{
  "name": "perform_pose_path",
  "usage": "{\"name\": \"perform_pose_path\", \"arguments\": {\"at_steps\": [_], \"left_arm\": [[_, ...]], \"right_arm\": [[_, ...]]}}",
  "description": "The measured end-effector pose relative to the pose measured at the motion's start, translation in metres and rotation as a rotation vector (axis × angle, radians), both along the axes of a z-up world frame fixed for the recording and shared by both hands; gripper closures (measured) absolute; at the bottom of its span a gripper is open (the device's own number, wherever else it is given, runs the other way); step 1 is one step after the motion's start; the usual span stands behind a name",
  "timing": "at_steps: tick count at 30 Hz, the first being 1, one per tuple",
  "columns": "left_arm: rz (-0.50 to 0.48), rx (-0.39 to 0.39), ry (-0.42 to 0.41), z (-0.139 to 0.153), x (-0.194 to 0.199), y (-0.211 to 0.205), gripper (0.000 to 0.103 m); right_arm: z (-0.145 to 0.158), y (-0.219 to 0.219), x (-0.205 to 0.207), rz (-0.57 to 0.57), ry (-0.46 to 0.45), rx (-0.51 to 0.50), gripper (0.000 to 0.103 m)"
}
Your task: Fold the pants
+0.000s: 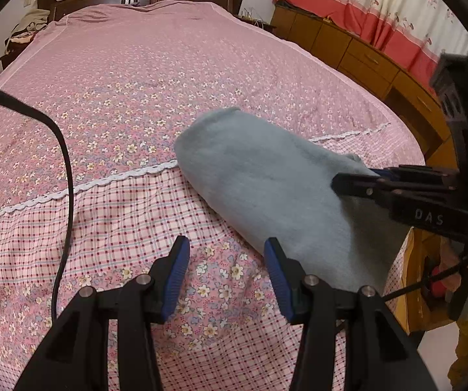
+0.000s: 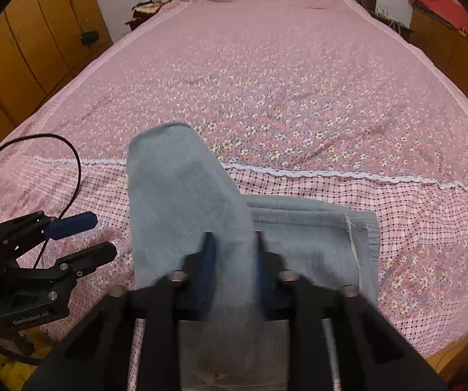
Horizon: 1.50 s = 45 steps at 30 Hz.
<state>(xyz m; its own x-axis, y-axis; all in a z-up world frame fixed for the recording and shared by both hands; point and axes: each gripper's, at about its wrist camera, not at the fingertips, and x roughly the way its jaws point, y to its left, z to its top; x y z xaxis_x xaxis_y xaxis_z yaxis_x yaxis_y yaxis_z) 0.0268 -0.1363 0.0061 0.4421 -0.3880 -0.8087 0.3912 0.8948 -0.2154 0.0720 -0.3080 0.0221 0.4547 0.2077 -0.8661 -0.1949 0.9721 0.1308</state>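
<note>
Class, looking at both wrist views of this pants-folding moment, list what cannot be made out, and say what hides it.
- Pants, right wrist view: lower part hidden behind the right gripper; cloth there is motion-blurred.
- Pants, left wrist view: far edge covered by the right gripper.
- Items left of the headboard: too small.
- Left gripper: open, holding nothing.

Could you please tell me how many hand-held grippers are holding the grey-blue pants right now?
1. The right hand-held gripper is clamped on the soft grey-blue fabric pants at the near edge of the pink floral bedspread. The left hand-held gripper stands open beside them, holding nothing.
</note>
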Motion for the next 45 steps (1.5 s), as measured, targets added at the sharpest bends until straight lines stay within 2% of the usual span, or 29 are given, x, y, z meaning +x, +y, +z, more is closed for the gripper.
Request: {"name": "perform_pose_path", "arguments": {"at_steps": [4,9,16,21,26,32,34,36,38,42,45], "left_arm": [[-0.004,-0.022,-0.007,0.004,-0.003,0.0,0.053],[-0.023,-0.06,-0.021,0.015,-0.004,-0.007,0.053],[-0.084,-0.082,-0.049,0.026,0.0,-0.032,0.053],[-0.127,-0.085,-0.072,0.026,0.006,-0.056,0.053],[-0.168,-0.097,-0.108,0.025,0.017,-0.083,0.053],[-0.173,0.016,-0.052,-0.011,0.032,-0.118,0.053],[-0.174,0.04,-0.054,-0.017,0.032,-0.124,0.053],[-0.178,0.052,-0.079,-0.015,0.026,-0.126,0.053],[-0.18,0.054,-0.079,-0.011,0.022,-0.125,0.053],[-0.183,0.001,-0.039,0.001,0.009,-0.115,0.053],[-0.204,-0.047,0.002,0.002,-0.007,-0.104,0.053]], "right_arm": [[0.014,-0.007,-0.013,-0.015,-0.055,0.062,0.09],[0.036,-0.012,-0.033,-0.039,-0.126,0.091,0.091],[0.055,-0.039,-0.055,-0.152,-0.21,0.096,0.091],[0.042,-0.072,-0.058,-0.238,-0.191,0.104,0.091],[0.007,-0.087,-0.043,-0.252,-0.134,0.102,0.091],[-0.028,-0.109,-0.04,-0.286,-0.096,0.149,0.09],[-0.035,-0.116,-0.041,-0.301,-0.09,0.159,0.084],[-0.037,-0.122,-0.046,-0.314,-0.092,0.177,0.078],[-0.033,-0.127,-0.053,-0.329,-0.094,0.188,0.076],[-0.018,-0.137,-0.07,-0.358,-0.119,0.174,0.076],[0.001,-0.135,-0.091,-0.367,-0.171,0.152,0.076]]}}
